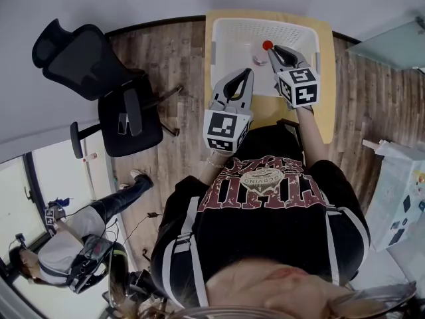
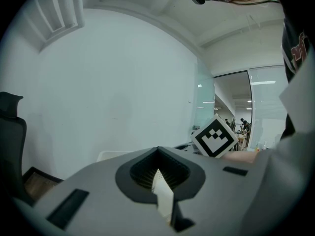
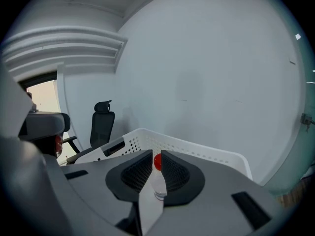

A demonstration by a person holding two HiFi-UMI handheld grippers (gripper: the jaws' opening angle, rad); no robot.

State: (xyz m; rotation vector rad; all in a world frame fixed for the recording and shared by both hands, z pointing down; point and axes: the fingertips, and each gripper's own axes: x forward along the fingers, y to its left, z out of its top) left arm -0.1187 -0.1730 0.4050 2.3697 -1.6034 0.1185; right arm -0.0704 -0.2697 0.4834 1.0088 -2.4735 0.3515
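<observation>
My right gripper (image 1: 273, 50) is shut on a small clear bottle (image 3: 156, 183) with a red cap (image 1: 267, 45), and holds it over a white perforated basket (image 1: 226, 32). In the right gripper view the cap (image 3: 157, 162) sticks out between the jaws, with the basket's rim (image 3: 197, 149) behind it. My left gripper (image 1: 247, 74) hangs just short of the basket's near edge with its jaws together. In the left gripper view (image 2: 158, 151) only a thin white sliver shows in the slit, and I cannot tell what it is. The right gripper's marker cube (image 2: 214, 136) stands to its right.
The basket rests on a small wooden table (image 1: 325, 78) against a pale wall. A black office chair (image 1: 113, 92) stands on the wood floor to the left, also in the right gripper view (image 3: 101, 124). Another person (image 1: 73, 244) is at the lower left. A glass partition (image 1: 392, 42) is on the right.
</observation>
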